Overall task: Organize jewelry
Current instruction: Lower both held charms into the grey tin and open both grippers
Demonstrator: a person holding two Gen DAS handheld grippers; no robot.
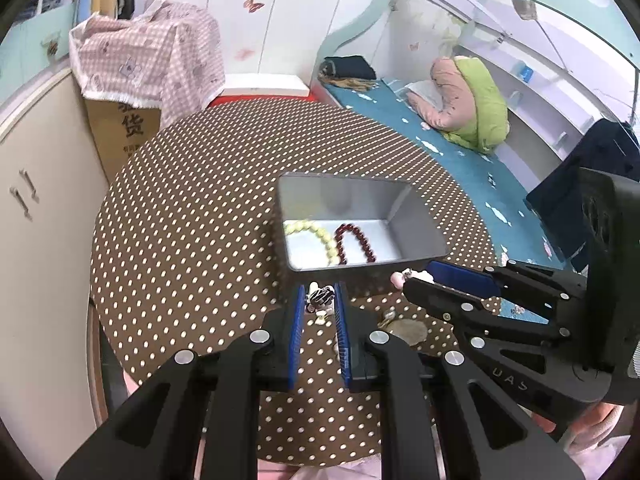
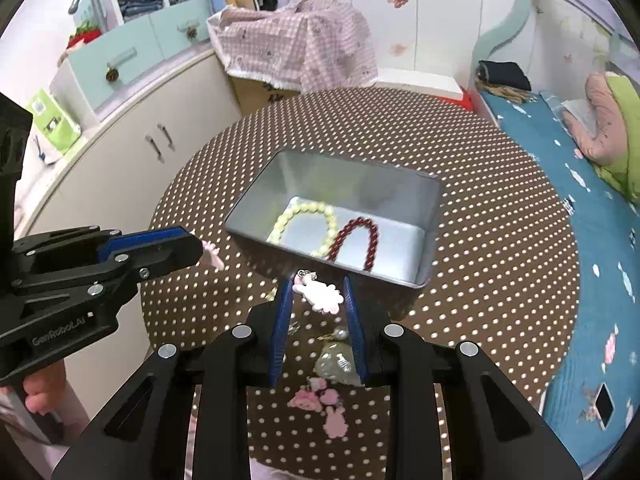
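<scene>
A grey metal tin (image 1: 416, 228) (image 2: 430, 240) stands on the round dotted table. In it lie a pale yellow bead bracelet (image 1: 320, 234) (image 2: 308, 216) and a dark red bead bracelet (image 1: 358, 238) (image 2: 360, 240). My left gripper (image 1: 319, 296) is shut on a black-and-white charm (image 1: 321, 296) just before the tin's near wall. My right gripper (image 2: 316, 292) is shut on a pink-white charm (image 2: 320, 295) near the tin's front edge; it shows in the left wrist view (image 1: 416, 280) too.
Loose pieces lie on the brown dotted tablecloth (image 1: 192, 220) near me: a pearly shell (image 2: 334, 362) (image 1: 408, 330), a pearl earring (image 2: 339, 333) and pink charms (image 2: 316, 398). A bed (image 1: 460, 160) is at the right, cabinets (image 2: 132, 148) at the left.
</scene>
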